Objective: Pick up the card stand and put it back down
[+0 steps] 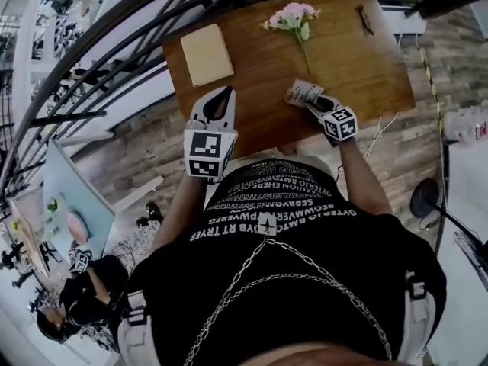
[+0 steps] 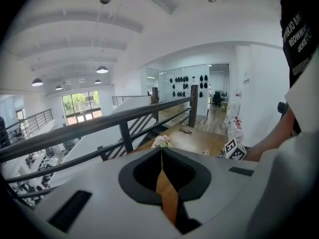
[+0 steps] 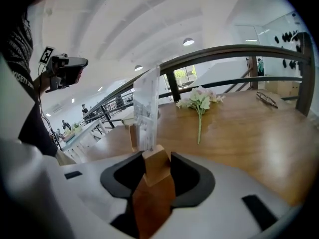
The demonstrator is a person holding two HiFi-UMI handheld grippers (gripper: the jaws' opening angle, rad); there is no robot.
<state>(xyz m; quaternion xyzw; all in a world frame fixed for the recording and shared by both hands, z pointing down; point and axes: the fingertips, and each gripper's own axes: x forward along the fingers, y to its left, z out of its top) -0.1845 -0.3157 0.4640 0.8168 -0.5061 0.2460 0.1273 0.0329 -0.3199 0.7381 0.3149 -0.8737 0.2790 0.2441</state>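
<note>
So the card stand (image 3: 149, 128) sits dead ahead of our right gripper (image 3: 156, 159), its wooden base clamped between the jaws and the printed card rising straight up out of it, nearly edge-on to us. Long axis is vertical, so we reckon the put-down is just a straight drop with the wrist kept level so the card doesn't tip. The wooden table (image 3: 249, 133) is right underneath, near its front edge; we can't tell if the base is touching it or just clear. The flower sprig (image 3: 199, 101) lies well beyond, out of the way. Our left gripper (image 2: 161, 153) hangs off to the left, jaws together on nothing, much farther away.
</note>
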